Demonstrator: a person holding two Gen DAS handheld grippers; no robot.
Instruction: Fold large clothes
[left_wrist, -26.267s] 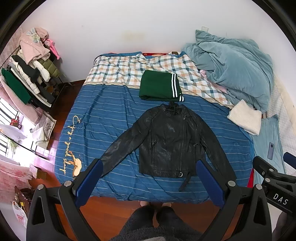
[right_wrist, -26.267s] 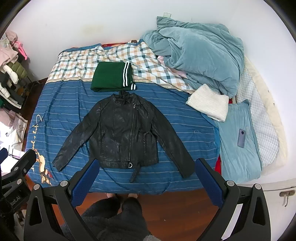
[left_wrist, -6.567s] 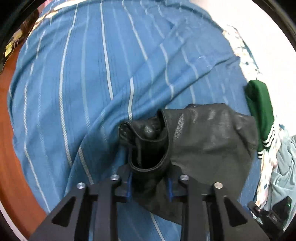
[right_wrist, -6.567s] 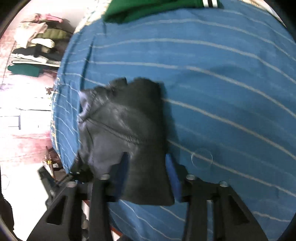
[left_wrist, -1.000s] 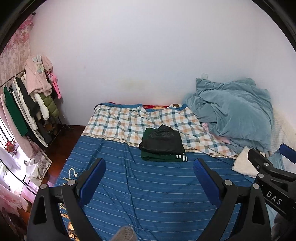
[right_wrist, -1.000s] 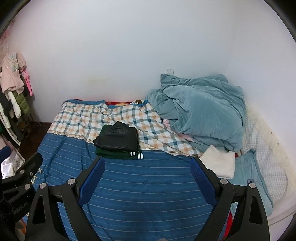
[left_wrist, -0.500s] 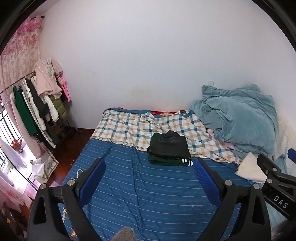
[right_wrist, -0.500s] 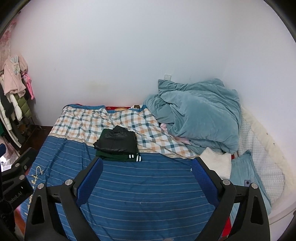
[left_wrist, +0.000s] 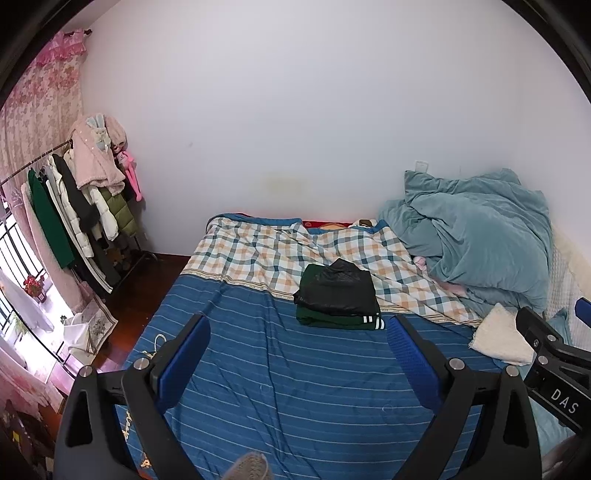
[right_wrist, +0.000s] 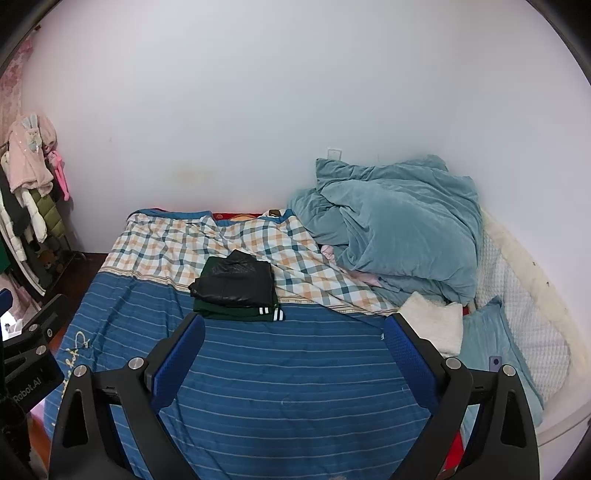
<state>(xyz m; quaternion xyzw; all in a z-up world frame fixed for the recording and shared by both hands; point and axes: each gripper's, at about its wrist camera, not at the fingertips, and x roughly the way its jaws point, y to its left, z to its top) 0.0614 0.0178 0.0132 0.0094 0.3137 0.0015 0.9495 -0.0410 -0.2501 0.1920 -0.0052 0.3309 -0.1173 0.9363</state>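
Note:
The black leather jacket (left_wrist: 338, 288) lies folded on top of a folded green garment (left_wrist: 332, 319) with white stripes, at the far middle of the bed (left_wrist: 295, 387). The stack also shows in the right wrist view, jacket (right_wrist: 234, 282) over green garment (right_wrist: 236, 312). My left gripper (left_wrist: 297, 336) is open and empty, held well back from the stack above the blue striped cover. My right gripper (right_wrist: 293, 334) is open and empty, also well back from the stack.
A teal duvet (left_wrist: 476, 232) is heaped at the back right, with a white fluffy cloth (left_wrist: 502, 336) in front of it. A clothes rack (left_wrist: 74, 214) with hanging coats stands at the left. A phone (right_wrist: 495, 361) lies on the light blue sheet at right.
Both grippers have tilted up and drawn a little further back from the bed over the last second. The folded stack has not moved.

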